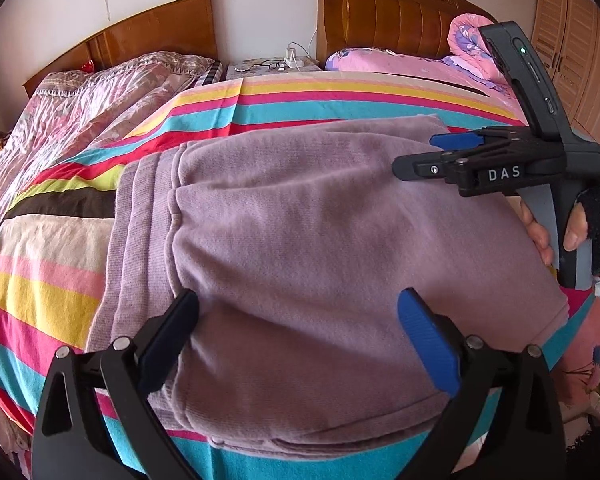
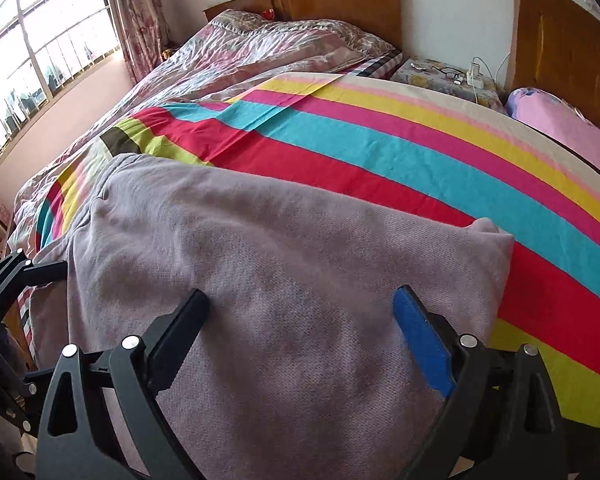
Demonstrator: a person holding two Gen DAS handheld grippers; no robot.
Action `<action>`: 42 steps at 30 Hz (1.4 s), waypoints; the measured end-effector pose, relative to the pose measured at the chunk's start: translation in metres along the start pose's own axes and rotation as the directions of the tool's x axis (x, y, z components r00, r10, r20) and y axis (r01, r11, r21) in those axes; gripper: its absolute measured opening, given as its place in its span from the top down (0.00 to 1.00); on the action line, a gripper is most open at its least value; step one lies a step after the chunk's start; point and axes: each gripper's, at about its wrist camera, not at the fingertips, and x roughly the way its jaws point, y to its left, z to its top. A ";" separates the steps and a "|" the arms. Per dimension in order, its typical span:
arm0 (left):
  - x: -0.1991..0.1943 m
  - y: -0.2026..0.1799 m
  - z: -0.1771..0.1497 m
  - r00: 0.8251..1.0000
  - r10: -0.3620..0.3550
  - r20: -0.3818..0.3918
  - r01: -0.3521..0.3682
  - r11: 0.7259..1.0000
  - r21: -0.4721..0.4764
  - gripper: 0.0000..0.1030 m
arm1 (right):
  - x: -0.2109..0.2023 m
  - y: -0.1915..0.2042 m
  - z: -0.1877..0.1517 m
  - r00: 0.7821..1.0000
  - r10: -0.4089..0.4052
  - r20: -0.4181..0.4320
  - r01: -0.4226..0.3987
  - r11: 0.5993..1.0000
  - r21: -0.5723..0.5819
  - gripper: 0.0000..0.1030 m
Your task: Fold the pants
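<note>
Lilac knit pants point(image 1: 308, 232) lie folded in layers on a striped sheet point(image 1: 260, 104), the waistband side to the left. My left gripper point(image 1: 298, 304) is open just above the near part of the pants, holding nothing. My right gripper point(image 1: 420, 156) shows at the right of the left wrist view, over the pants' right end, fingers apart. In the right wrist view the pants point(image 2: 284, 264) fill the foreground and my right gripper point(image 2: 300, 300) is open above them, empty. The left gripper's frame point(image 2: 4, 280) shows at the left edge.
The striped sheet point(image 2: 380, 152) covers the bed. A pink floral quilt point(image 1: 80, 100) lies to the left, a pink pillow and rolled blanket point(image 1: 468, 48) at the back right. A nightstand point(image 2: 448, 76) with glasses and a charger stands between wooden headboards. A window point(image 2: 40, 60) is at the left.
</note>
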 end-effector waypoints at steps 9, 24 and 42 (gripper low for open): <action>0.049 0.051 0.071 0.999 0.034 -0.011 -0.035 0.993 -0.116 0.02 | -0.067 0.039 -0.038 0.995 -0.022 0.097 0.031 0.995 -0.090 0.11; -0.042 0.026 0.009 0.960 0.183 0.212 -0.160 0.979 -0.123 0.01 | -0.099 0.056 -0.104 0.984 -0.104 0.145 0.122 0.985 -0.123 0.11; -0.148 0.004 -0.031 0.845 0.417 0.335 -0.352 0.905 -0.239 0.01 | -0.195 0.048 -0.151 0.936 -0.128 0.329 0.136 0.991 -0.001 0.10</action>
